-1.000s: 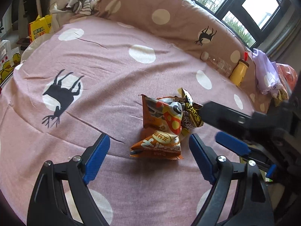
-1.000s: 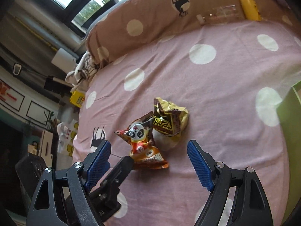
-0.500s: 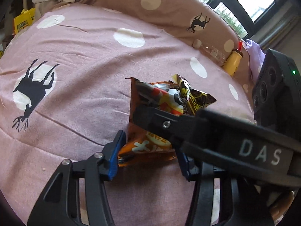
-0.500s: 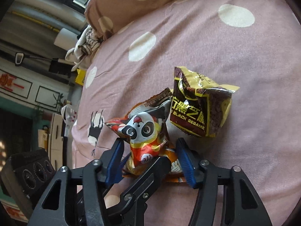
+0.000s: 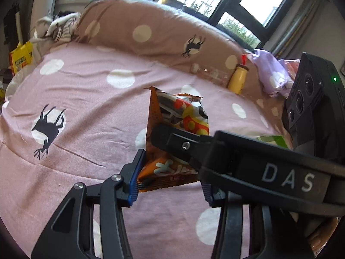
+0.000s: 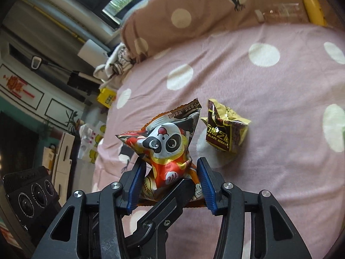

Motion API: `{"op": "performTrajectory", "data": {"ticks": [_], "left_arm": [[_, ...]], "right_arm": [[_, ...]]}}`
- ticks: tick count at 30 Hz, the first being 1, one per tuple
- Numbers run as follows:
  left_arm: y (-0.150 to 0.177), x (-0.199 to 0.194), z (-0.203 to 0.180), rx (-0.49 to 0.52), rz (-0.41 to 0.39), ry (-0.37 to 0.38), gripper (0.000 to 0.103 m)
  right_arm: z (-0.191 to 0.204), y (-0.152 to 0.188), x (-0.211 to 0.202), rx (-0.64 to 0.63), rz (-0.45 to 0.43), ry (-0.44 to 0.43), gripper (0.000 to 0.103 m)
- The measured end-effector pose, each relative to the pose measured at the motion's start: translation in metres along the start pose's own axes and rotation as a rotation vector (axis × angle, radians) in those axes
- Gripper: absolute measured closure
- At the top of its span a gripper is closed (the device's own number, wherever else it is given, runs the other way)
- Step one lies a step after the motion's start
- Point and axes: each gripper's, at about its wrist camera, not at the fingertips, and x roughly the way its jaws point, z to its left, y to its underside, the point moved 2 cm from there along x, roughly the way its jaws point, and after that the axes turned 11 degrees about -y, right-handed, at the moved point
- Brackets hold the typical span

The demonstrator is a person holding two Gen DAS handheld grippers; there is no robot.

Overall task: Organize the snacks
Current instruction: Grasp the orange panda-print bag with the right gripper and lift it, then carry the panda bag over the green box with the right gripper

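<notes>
Right wrist view: both hand-held grippers have come in from wide apart a second ago and now pinch the same stacked bags.
Right hand-held gripper (image 6: 170,185): blue pads pressing on the waist of the panda snack bag (image 6: 166,144), jaws closing on it, foil crumpling inward.
Left hand-held gripper (image 5: 170,179): jaws closing too, on the orange snack bag (image 5: 170,172); its left pad touches the bag's edge, its right pad is half hidden behind the other tool's black finger.
Panda snack bag: up off the bed (image 6: 269,99) now, where a second ago it lay flat in the heap.
Orange snack bag: tucked right beneath the panda bag, low edge near the sheet; whether it has cleared the sheet I can't tell.
Black sesame bag (image 6: 226,129): left behind on the bed, just beside the lifted pair, untouched.
Green box (image 5: 272,140): a corner peeks out past the right tool.
Meaning: pick-up looks secured; my guess is carrying comes next, sesame afterwards.
</notes>
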Motion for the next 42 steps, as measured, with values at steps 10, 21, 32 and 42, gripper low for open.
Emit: {"op": "performTrajectory", "data": {"ticks": [10, 21, 32, 42], "left_arm": [[0.017, -0.040, -0.066, 0.161, -0.070, 0.122, 0.056], [0.035, -0.034, -0.149, 0.345, -0.056, 0.191, 0.057], [0.051, -0.010, -0.233, 0.503, -0.005, 0.276, 0.057], [0.066, 0.020, -0.271, 0.556, 0.096, 0.311, 0.057]], "right_arm": [[0.008, 0.028, -0.089, 0.020, -0.197, 0.062, 0.051], [-0.043, 0.048, -0.165, 0.145, -0.361, 0.062, 0.051], [-0.110, 0.068, -0.231, 0.325, -0.511, 0.074, 0.051], [-0.159, 0.081, -0.249, 0.487, -0.562, 0.110, 0.051]]}}
